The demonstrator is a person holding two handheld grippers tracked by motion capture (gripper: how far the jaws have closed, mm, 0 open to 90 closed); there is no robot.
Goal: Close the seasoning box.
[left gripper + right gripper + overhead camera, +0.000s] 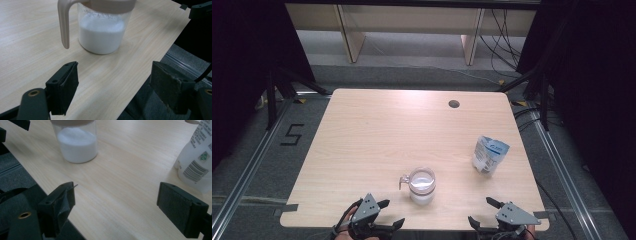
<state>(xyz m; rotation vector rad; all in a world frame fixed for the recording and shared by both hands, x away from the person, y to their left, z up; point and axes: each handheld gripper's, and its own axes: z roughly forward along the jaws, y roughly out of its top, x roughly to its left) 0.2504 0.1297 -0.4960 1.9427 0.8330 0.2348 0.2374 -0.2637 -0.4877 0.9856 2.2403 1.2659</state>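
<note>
Clear plastic jug (422, 186) with a beige rim and a thin beige handle, partly filled with white powder, stands upright on the pale wooden surface (377, 135), close to its near edge and roughly midway across it. Its long axis is vertical, mouth upward, and in the high view its handle points to the left and slightly away from the person. In the left gripper view the handle (63, 23) hangs down at the jug's left side, its lower end free of the wall. The left gripper (384, 212) sits just beside the jug at the near edge, its fingers (63, 87) spread wide and holding nothing. The right gripper (482, 212) lies farther off along the same edge, its fingers (61, 206) equally wide apart and empty. A white and blue pouch (489, 155) stands near the surface's right edge, well apart from the jug.
</note>
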